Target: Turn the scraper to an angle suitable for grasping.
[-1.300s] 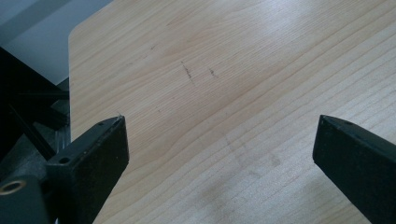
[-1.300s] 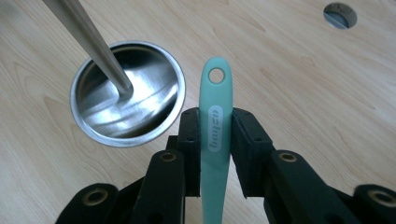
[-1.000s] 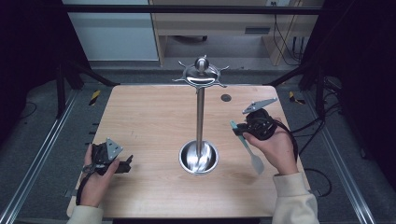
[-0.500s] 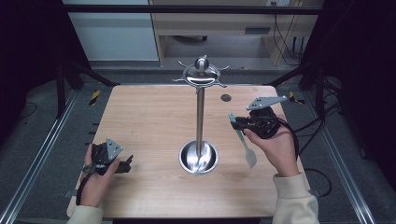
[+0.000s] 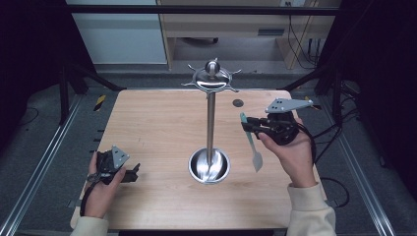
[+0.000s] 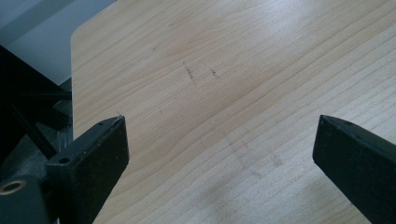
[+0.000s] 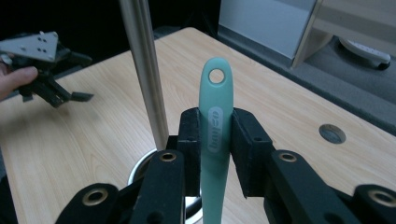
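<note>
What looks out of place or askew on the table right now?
Nothing stands out. The right gripper holds the green utensil squarely by its handle, hanging hole clear of the jaws. The metal stand is upright on the table, hooks unbent. The left gripper rests open near the front edge.

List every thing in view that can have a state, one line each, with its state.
Right gripper: jaws shut on the utensil's handle.
Green utensil: held above the table, hole end up, broad end hanging down.
Left gripper: jaws open, nothing between them, low over the table.
Metal stand: upright, hooks bare.
</note>
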The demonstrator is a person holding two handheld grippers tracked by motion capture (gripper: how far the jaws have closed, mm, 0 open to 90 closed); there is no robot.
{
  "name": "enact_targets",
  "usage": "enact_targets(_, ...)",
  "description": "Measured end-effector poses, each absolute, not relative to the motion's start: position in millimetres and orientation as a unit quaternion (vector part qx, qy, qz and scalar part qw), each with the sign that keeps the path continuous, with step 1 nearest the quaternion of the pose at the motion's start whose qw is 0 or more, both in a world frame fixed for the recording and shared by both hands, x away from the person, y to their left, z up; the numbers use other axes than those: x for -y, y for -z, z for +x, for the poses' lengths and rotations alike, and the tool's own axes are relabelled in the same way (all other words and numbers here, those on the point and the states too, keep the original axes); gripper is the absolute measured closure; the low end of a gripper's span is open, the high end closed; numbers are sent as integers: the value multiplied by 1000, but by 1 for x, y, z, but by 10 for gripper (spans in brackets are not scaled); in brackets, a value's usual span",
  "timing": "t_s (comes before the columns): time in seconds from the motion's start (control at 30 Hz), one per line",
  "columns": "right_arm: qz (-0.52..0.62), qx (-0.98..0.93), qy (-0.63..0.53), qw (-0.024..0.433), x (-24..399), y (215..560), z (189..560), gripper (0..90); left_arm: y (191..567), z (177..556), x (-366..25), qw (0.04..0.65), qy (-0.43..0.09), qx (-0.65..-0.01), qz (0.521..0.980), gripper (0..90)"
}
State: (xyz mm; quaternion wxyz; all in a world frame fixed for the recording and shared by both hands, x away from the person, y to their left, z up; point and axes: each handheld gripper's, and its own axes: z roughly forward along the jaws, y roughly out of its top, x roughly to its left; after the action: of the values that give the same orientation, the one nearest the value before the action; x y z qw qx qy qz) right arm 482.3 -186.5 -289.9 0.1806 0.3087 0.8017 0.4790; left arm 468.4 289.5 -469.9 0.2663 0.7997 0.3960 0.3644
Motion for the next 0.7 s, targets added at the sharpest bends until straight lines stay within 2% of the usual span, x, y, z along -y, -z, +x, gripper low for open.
enact_targets(0.7,286,-770,-533,202,185,266,466,744,470,469,-289,265,-364,-396,801,33)
